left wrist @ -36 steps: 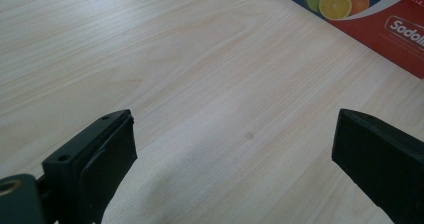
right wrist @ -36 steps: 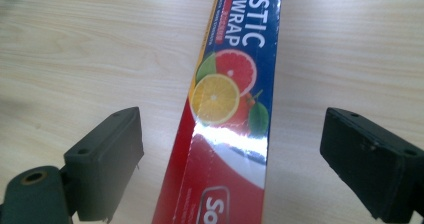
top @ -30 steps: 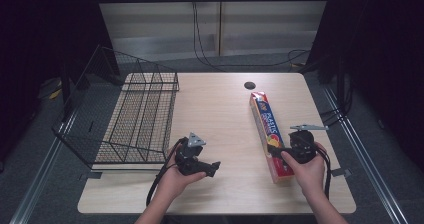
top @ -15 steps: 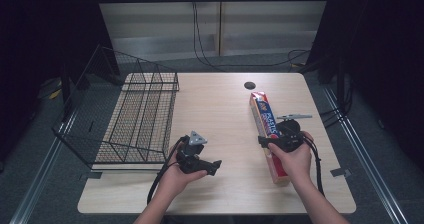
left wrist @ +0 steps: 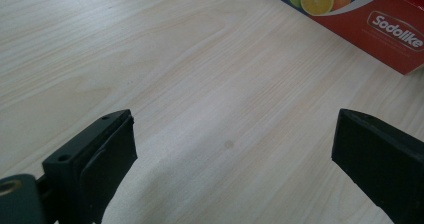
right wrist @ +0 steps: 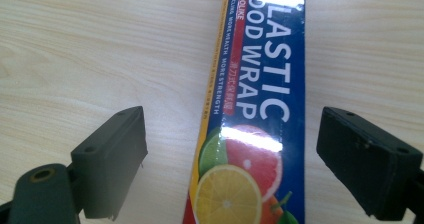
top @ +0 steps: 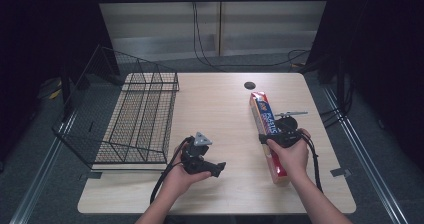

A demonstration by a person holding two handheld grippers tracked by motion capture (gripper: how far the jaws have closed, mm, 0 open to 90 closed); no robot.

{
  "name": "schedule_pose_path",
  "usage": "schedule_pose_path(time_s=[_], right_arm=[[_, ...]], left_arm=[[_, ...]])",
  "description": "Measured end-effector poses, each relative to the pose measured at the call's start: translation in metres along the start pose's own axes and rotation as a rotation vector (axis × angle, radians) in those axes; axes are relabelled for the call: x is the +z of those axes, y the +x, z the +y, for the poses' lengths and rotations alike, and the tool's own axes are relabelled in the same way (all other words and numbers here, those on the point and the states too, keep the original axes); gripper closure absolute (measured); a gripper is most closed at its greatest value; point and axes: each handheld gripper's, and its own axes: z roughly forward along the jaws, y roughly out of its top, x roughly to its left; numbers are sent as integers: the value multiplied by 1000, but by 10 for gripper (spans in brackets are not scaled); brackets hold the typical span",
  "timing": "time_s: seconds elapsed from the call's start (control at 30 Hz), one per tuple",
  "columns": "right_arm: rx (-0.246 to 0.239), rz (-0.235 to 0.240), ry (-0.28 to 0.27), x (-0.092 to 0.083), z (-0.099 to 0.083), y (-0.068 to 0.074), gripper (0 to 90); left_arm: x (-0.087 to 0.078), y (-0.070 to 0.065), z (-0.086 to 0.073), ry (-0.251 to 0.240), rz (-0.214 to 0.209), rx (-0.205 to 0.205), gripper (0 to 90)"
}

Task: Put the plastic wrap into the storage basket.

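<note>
Plastic wrap box (top: 268, 129) lies lengthwise at table (top: 220, 109) right; centre spread right gripper (right wrist: 230, 164) astride its width before closing, while left gripper (left wrist: 235, 154), also spread, waits near-centre.

Wood table (top: 220, 109) — wire basket (top: 135, 119) left, wrap box (top: 267, 124) right.

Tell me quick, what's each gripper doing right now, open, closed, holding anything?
Left gripper: open, holding nothing, above bare light wooden table.
Right gripper: open, holding nothing, jaws either side of the long blue-and-red plastic wrap box.
</note>
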Motion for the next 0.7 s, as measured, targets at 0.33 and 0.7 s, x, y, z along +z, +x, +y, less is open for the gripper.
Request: schedule_pose_path(time_s=[0.33, 0.7], right_arm=[[0, -18, 25, 10, -1, 4, 168], [14, -83, 59, 18, 4, 0, 409]], left_arm=[[1, 0, 0, -7, -9, -3, 39], [4, -1, 0, 6, -6, 5, 39]])
